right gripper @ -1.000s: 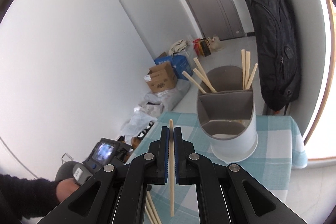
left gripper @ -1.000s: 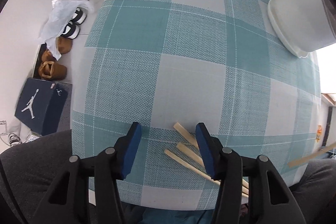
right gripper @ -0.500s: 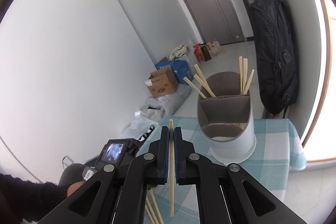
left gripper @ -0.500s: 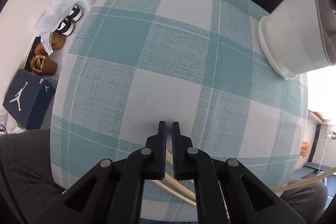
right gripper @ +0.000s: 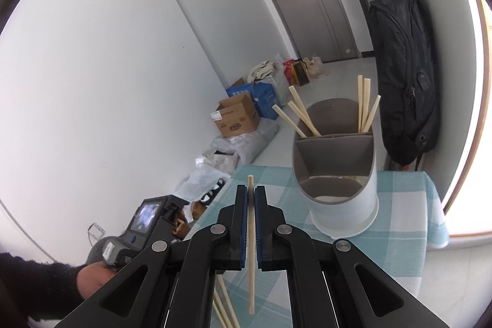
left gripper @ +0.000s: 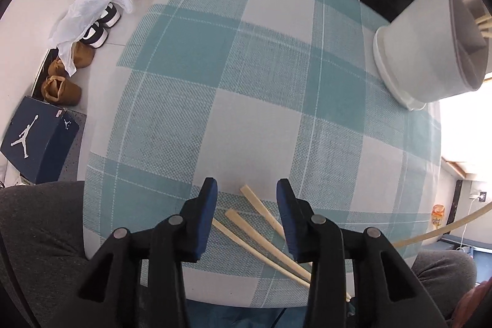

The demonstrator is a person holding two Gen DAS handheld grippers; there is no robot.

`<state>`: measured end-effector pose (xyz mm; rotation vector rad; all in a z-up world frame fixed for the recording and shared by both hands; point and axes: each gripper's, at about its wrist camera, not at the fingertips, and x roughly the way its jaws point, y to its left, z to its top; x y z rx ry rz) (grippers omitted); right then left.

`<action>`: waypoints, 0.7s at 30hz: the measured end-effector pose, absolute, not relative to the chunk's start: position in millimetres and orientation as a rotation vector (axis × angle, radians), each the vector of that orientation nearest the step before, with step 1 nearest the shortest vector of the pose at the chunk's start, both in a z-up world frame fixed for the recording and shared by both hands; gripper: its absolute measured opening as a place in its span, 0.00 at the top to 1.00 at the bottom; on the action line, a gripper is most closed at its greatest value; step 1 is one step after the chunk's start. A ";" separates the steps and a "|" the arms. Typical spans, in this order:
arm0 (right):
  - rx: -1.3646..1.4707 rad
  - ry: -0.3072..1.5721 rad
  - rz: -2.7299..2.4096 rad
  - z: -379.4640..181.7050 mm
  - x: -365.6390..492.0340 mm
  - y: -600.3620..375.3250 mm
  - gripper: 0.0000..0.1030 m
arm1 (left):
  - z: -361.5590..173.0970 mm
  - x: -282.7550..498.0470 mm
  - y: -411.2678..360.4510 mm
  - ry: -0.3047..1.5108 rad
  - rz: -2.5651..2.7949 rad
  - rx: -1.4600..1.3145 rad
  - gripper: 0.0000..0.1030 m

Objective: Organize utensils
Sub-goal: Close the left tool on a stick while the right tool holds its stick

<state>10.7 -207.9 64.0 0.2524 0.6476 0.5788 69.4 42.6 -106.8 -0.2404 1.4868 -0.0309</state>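
Three pale wooden chopsticks (left gripper: 261,235) lie side by side near the front edge of the teal checked tablecloth (left gripper: 246,82). My left gripper (left gripper: 246,189) is open just above them, its fingers on either side of their far ends. My right gripper (right gripper: 251,194) is shut on one chopstick (right gripper: 251,251), held upright above the table; it also shows at the right edge of the left wrist view (left gripper: 439,229). A white divided utensil holder (right gripper: 338,174) stands at the far right of the table with several chopsticks in its back compartments; its front compartment looks empty.
The person's grey-clad legs (left gripper: 40,229) are at the table's front edge. On the floor to the left lie a blue shoe box (left gripper: 37,140), shoes and bags (left gripper: 89,20). A black backpack (right gripper: 402,76) hangs behind the holder.
My left gripper was open, shut half a second ago, and now stands open again over the three chopsticks. My right gripper has risen slightly with its chopstick.
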 end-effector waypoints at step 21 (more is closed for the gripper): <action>0.258 0.643 0.559 65.7 9.9 -212.6 0.96 | -94.3 90.4 14.9 1.385 -0.056 -0.212 0.97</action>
